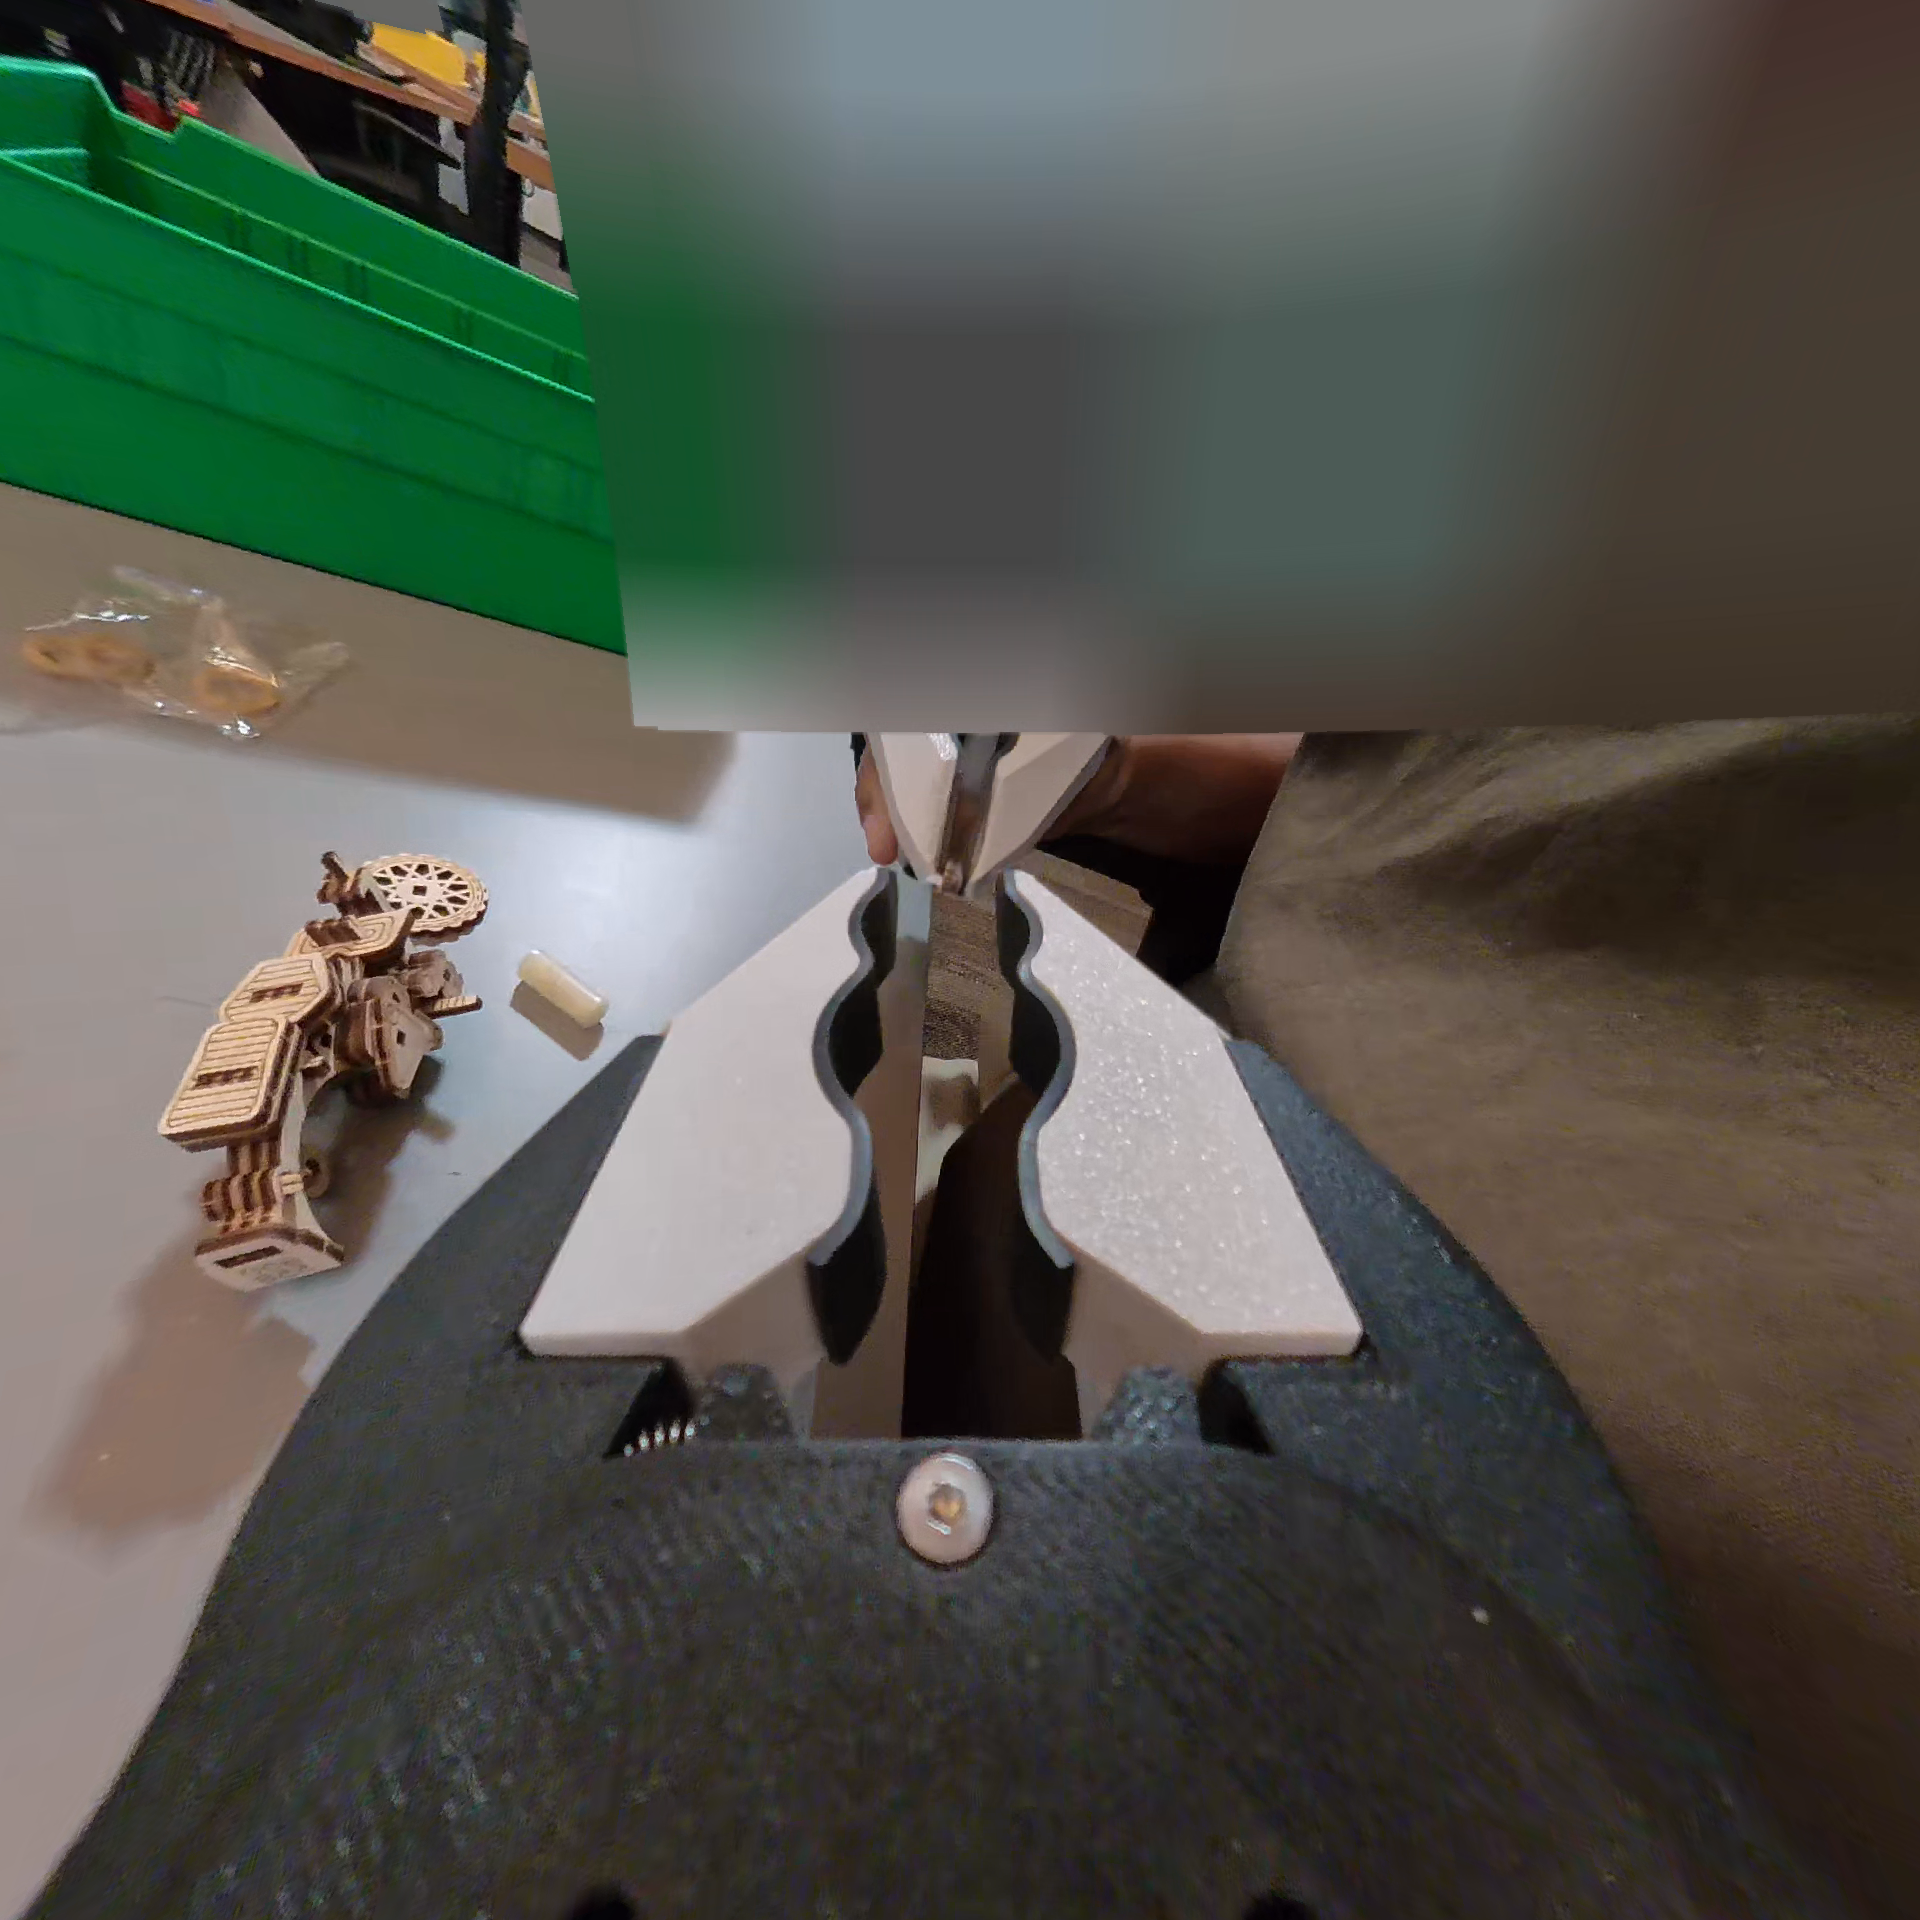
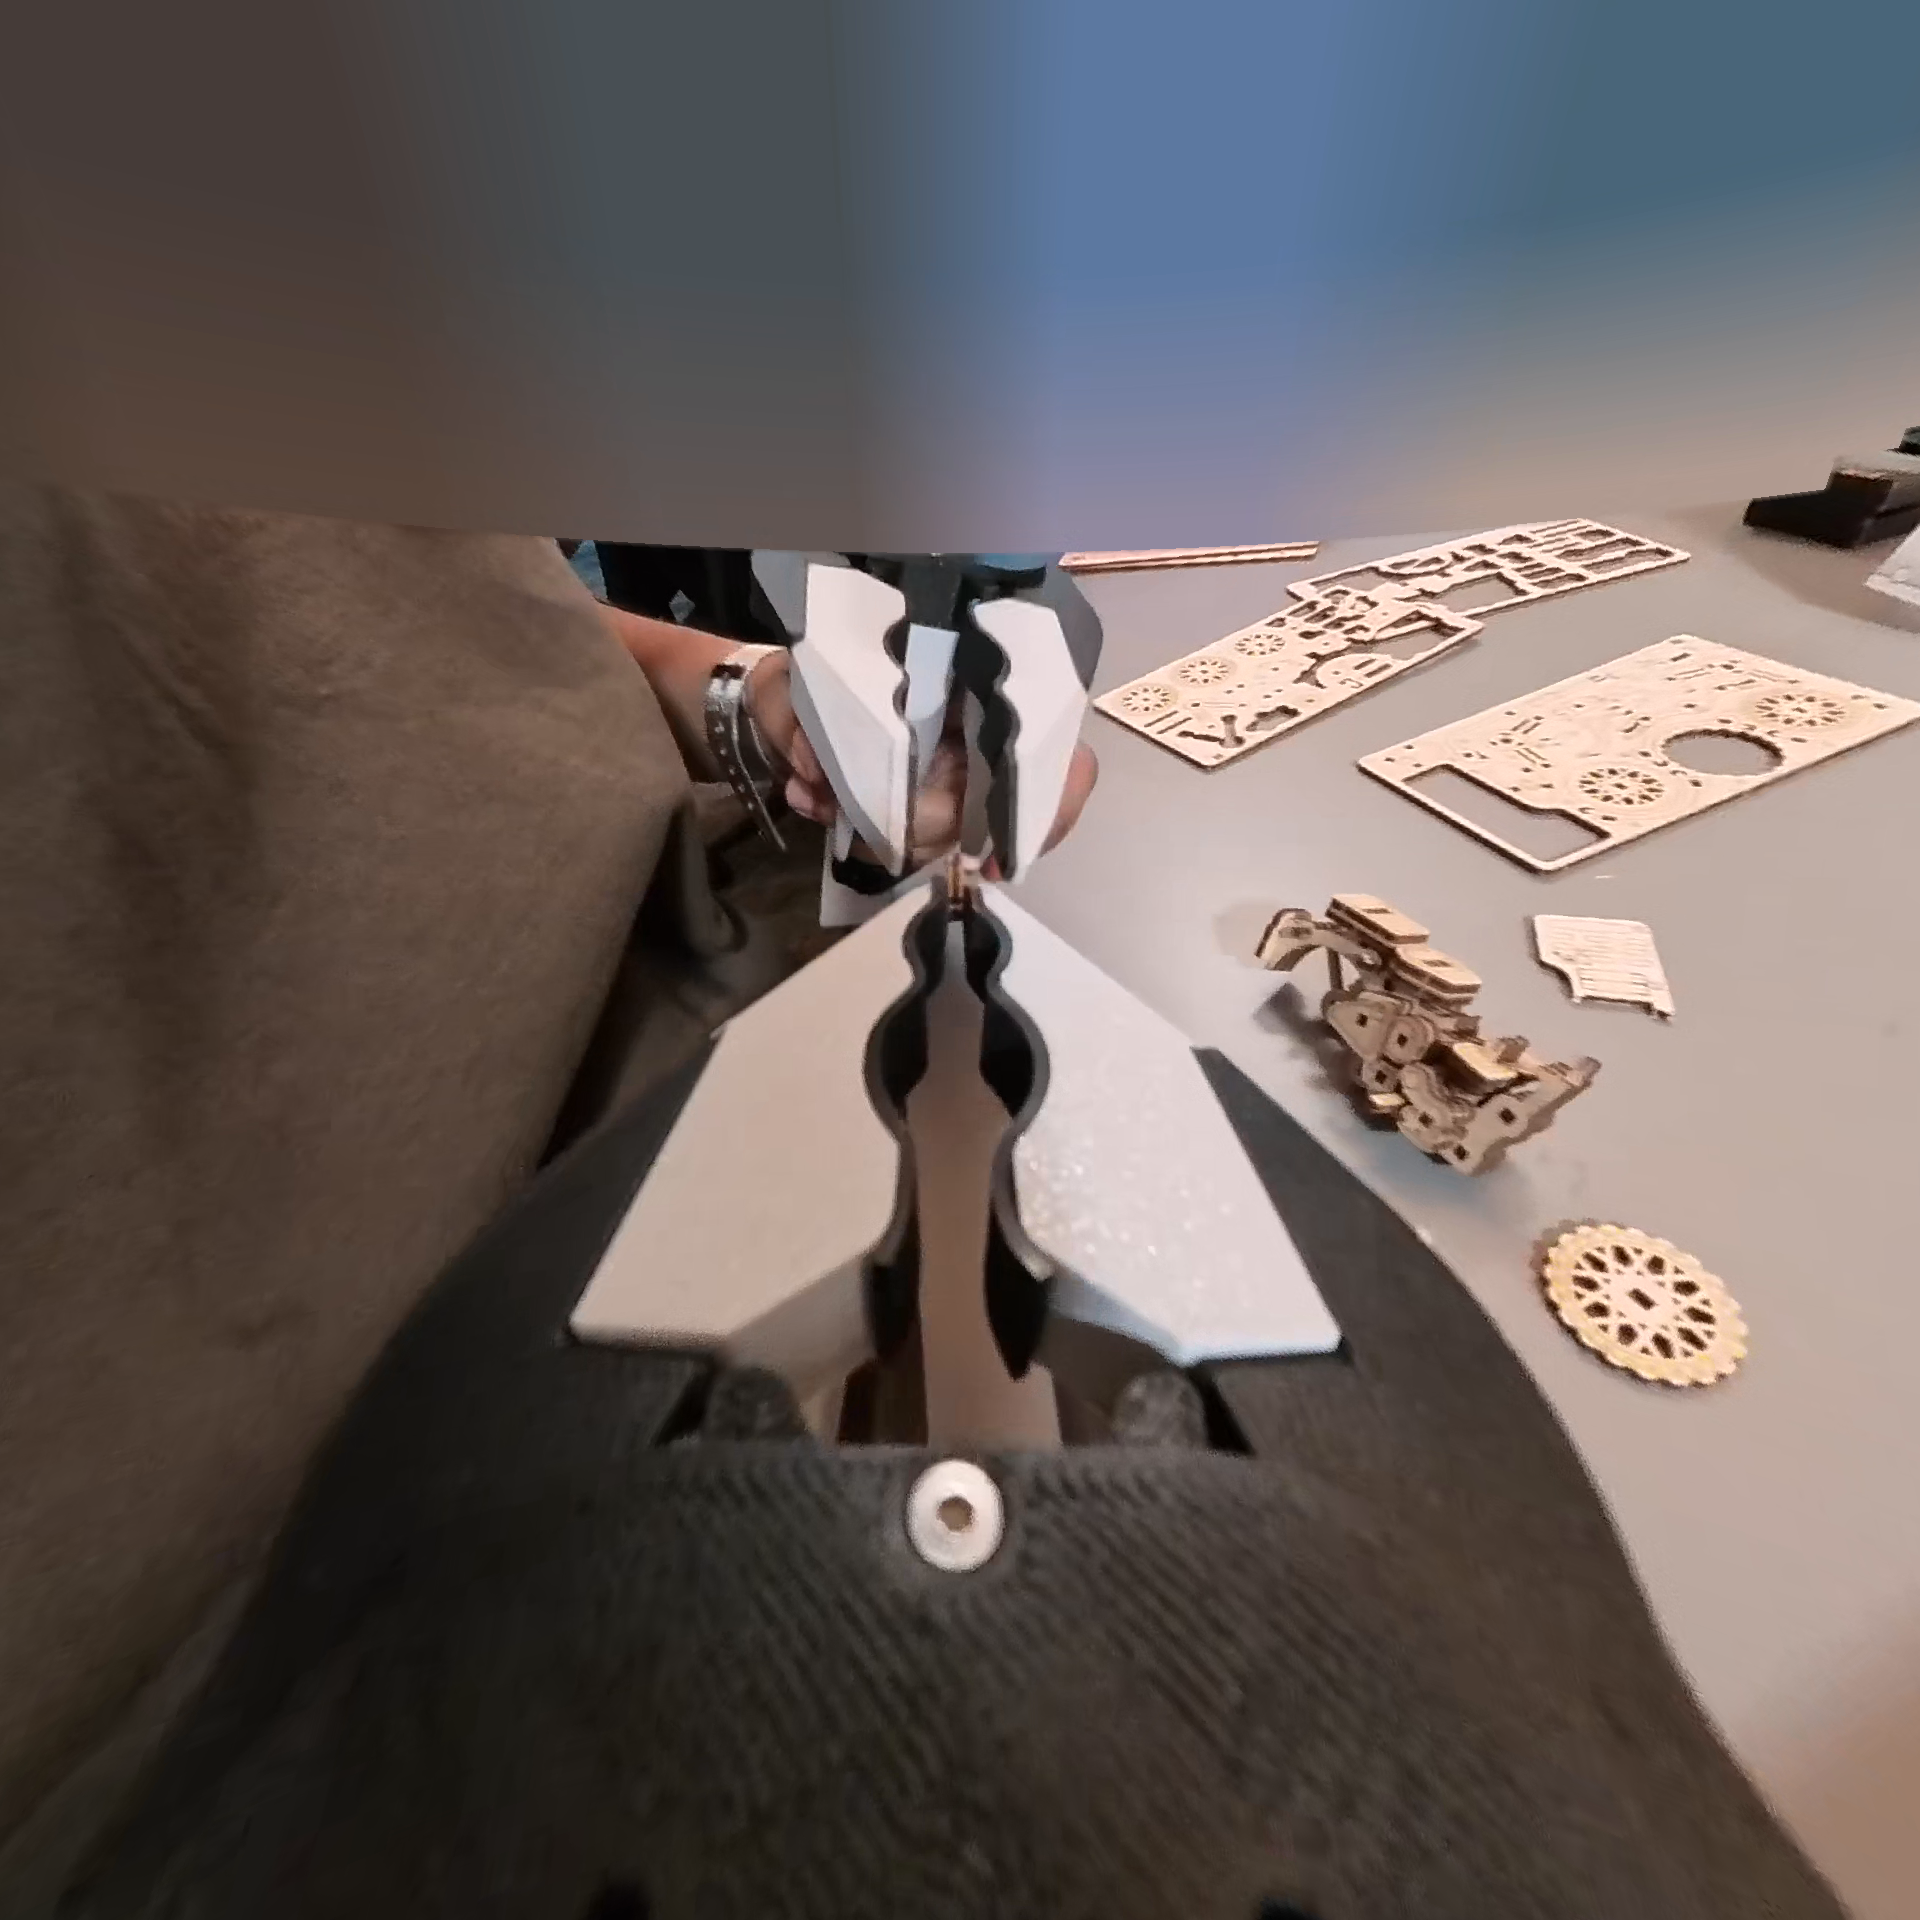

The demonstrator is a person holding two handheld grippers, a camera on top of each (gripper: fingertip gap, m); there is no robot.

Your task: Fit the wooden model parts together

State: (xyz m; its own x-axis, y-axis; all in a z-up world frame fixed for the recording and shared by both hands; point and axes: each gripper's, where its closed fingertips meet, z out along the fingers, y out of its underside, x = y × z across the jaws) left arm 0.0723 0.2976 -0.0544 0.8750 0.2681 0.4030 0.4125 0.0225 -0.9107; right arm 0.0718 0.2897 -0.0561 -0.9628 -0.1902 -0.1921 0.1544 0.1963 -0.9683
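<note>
My left gripper point(image 1: 948, 896) is shut on a thin flat wooden part point(image 1: 891, 1195) seen edge-on between its fingers. My right gripper point(image 2: 956, 923) is shut at its tips on a tiny wooden part point(image 2: 956, 889). The two grippers meet tip to tip above the table edge: the right gripper point(image 1: 956, 878) shows in the left wrist view, and the left gripper point(image 2: 951, 862) with its flat part point(image 2: 925, 675) shows in the right wrist view. The part-built wooden model point(image 1: 312, 1060) lies on the table; it also shows in the right wrist view point(image 2: 1434, 1049).
A loose wooden gear wheel point(image 2: 1642, 1304), a small slatted panel point(image 2: 1605, 961) and two punched wooden sheets point(image 2: 1288, 675) point(image 2: 1631, 748) lie on the grey table. A cream cylinder point(image 1: 561, 992), a plastic bag with wooden rings point(image 1: 156, 655) and green bins point(image 1: 260, 364) stand left. The person's brown garment point(image 1: 1558, 1143) is close. The tips of both grippers are at nearly the same place. The cream cylinder point(image 1: 561, 992) is about equally far from each gripper, around 12 cm.
</note>
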